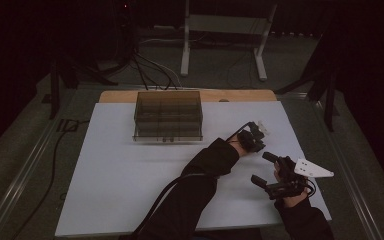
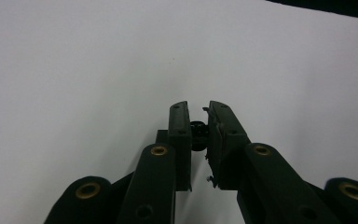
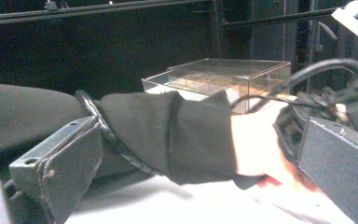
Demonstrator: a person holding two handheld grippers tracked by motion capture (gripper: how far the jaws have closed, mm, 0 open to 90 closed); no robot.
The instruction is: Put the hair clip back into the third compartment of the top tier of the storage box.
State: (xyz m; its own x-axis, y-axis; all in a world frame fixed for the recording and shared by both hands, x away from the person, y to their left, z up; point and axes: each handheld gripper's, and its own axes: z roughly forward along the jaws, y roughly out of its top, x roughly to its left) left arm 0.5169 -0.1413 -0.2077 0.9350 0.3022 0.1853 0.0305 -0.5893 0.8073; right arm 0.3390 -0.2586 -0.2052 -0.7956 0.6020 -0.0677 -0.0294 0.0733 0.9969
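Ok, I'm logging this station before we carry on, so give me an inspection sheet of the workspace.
Surface: white board on a wooden table, bare around the hands.
Job's things: small dark part pinched in the left hand-held gripper; what it is cannot be told.
Clutter: clear compartment box at the far side, contents unclear.
Grippers: left shut on the part; right hand-held gripper open, holding nothing.
Cables: one cable trails along the left sleeve; more on the floor behind.
Surroundings: dark room, white metal stand beyond the table.
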